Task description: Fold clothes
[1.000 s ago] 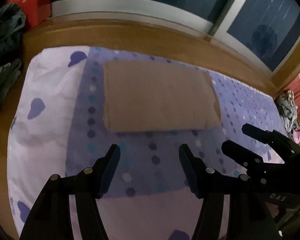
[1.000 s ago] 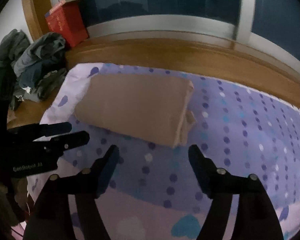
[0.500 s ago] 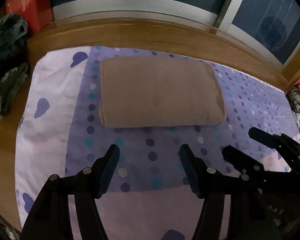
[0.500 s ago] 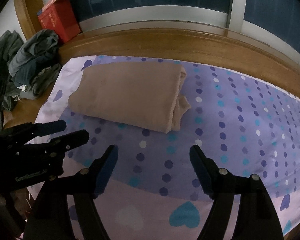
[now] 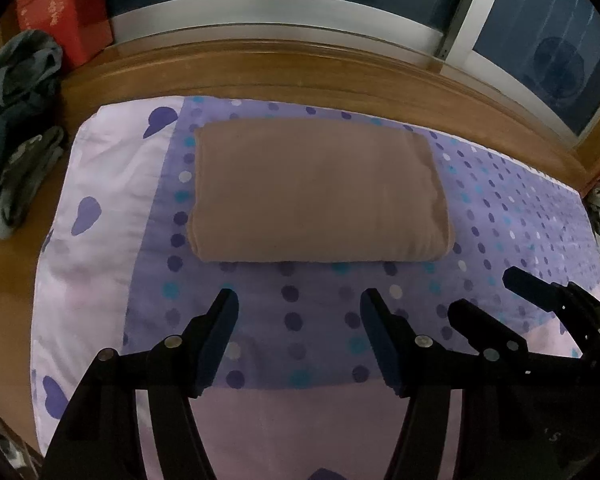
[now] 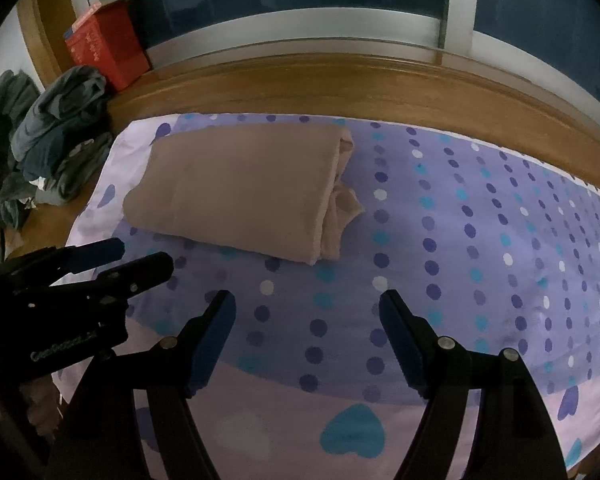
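My left tongs (image 5: 298, 312) and right tongs (image 6: 306, 314) are both spread wide with nothing between them, poised over the dotted purple sheet (image 5: 500, 216) in the lower half of each view. The tan garment (image 5: 316, 196) lies well ahead of them, in the middle of the left wrist view and centre-left of the right wrist one, already squared into a thick rectangle. I judge this piece nearly done; what is left is tidying it and setting it aside, or turning to the next item.

The one fault I can see is on its right-hand end in the right wrist view: a loose flap (image 6: 346, 202) pokes out from the stacked layers instead of lying flush. To finish well, I would bring my right tongs to that end, pinch only the stray flap, and tuck it under the top layer without dragging the whole stack. My left tongs should steady the rounded fold on the opposite end so the bundle does not slide on the smooth sheet.

If I lift the bundle, I should take it from both short ends at once and low, catching all the layers, or it will likely sag and open in the middle.

The heap of dark clothes (image 6: 60, 136) at the left edge, beside the red box (image 6: 108, 52), looks like the remaining work.
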Tool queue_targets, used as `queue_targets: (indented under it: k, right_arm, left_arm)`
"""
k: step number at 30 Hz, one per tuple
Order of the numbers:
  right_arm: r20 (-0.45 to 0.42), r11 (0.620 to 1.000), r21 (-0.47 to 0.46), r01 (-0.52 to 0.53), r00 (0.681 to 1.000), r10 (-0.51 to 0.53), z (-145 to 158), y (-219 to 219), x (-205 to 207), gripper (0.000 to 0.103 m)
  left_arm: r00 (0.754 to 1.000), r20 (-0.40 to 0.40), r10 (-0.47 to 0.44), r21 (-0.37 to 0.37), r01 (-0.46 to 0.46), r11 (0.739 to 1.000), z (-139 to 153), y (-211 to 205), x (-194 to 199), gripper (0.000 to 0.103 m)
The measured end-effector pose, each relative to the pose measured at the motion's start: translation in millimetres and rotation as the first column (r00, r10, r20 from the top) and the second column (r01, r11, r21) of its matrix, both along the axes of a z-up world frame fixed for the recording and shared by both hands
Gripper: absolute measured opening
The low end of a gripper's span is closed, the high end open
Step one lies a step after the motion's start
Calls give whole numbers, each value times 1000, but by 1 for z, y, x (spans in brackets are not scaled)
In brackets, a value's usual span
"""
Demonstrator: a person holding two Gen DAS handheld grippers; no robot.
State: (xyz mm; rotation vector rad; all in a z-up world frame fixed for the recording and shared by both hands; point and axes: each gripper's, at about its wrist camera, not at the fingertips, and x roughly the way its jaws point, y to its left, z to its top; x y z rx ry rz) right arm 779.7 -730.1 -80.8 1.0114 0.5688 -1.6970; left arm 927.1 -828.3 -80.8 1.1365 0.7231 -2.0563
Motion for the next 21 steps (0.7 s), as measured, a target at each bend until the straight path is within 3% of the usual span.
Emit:
queue_targets:
  k: [3,5,10,15,21]
  right_arm:
    - [3,1000,-6,-1,1000,1,0,1,-1,75]
    - [5,1000,-10,0,1000,0,1,1,-1,75]
    - [8,1000,-12,8,1000,-8,1,2,-2,75]
    - [8,1000,-15,17,1000,-17,2,4,-3,75]
    - [8,999,-18,28,1000,-28,2,8,-5,75]
  left_arm:
    - [999,-11,36,8,-35,999,3,-2,2,68]
    - [998,15,54,-7,-54,999,4,-3,1,78]
    - [991,95,99,-89,-90,992,8,0,-1,80]
    - [990,85,114,-57,-110,992,4,-1,3,80]
    - [996,59,73,-61,-69,996,8,6,0,80]
